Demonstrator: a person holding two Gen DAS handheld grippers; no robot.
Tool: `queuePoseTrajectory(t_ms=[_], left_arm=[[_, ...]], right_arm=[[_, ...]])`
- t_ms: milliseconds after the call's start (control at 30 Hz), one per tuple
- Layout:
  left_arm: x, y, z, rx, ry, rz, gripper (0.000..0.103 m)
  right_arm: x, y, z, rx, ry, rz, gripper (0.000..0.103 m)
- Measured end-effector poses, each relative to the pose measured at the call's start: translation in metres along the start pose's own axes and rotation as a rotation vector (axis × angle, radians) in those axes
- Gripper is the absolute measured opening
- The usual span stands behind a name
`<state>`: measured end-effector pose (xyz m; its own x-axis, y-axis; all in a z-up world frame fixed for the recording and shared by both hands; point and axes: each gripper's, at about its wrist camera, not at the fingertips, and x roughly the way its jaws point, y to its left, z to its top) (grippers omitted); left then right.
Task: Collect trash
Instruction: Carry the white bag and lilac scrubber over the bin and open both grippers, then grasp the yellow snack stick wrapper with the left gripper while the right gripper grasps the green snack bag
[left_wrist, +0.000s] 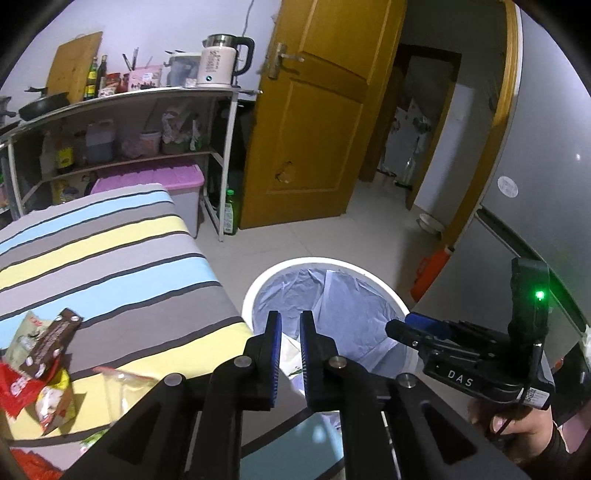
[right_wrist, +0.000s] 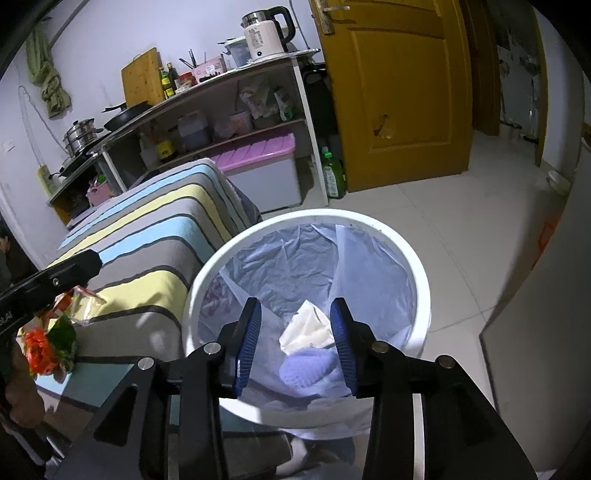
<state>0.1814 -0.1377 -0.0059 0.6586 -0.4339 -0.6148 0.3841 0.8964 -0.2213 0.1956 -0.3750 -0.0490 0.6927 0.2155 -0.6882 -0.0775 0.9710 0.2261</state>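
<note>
A white round bin (right_wrist: 421, 280) with a pale blue liner stands on the floor against the striped table (right_wrist: 155, 236). My right gripper (right_wrist: 295, 314) hangs open over its mouth with nothing between the pads. Crumpled white paper (right_wrist: 306, 328) lies below it inside the bin. From the left wrist view the right gripper (left_wrist: 399, 328) reaches over the bin (left_wrist: 258, 291) from the right. My left gripper (left_wrist: 290, 328) is at the table's corner beside the rim, its pads a narrow gap apart and pressing on nothing. A brown packet (left_wrist: 51, 343), a red packet (left_wrist: 14, 391) and a clear bag (left_wrist: 122, 384) lie on the table.
A metal shelf (left_wrist: 155, 92) with a kettle (left_wrist: 221, 59), bottles and a pan stands behind the table, with a purple-lidded box (left_wrist: 177, 181) under it. A wooden door (left_wrist: 314, 129) stands ajar. A grey fridge (left_wrist: 546, 166) is on the right. A hand (left_wrist: 517, 424) holds the right gripper.
</note>
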Motion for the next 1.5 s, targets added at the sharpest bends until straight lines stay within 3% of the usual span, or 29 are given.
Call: queuePoseTrajectory(t_ms=[700,933,1200,1333,1500], left_arm=[[-0.117,0.052,-0.039,-0.085,-0.135,0.154,0.009],[-0.15,0.076,-0.058,-0.132,-0.159,0.232,0.027],[-0.179,0.104,-0.082,-0.197,-0.172,0.323,0.028],[-0.187,0.12,-0.096,-0.239,-0.172,0.385,0.036],[-0.189,0.139,-0.116,-0.282,-0.144,0.463,0.036]], right_arm=[[-0.058,0.108,-0.014,-0.204,-0.079,0.202,0.04],[-0.065,0.143,-0.025,-0.264,-0.08,0.273,0.04],[-0.058,0.173,-0.034,-0.307,-0.046,0.318,0.04],[-0.051,0.184,-0.039,-0.326,-0.025,0.348,0.04],[-0.035,0.195,-0.047,-0.348,0.021,0.368,0.04]])
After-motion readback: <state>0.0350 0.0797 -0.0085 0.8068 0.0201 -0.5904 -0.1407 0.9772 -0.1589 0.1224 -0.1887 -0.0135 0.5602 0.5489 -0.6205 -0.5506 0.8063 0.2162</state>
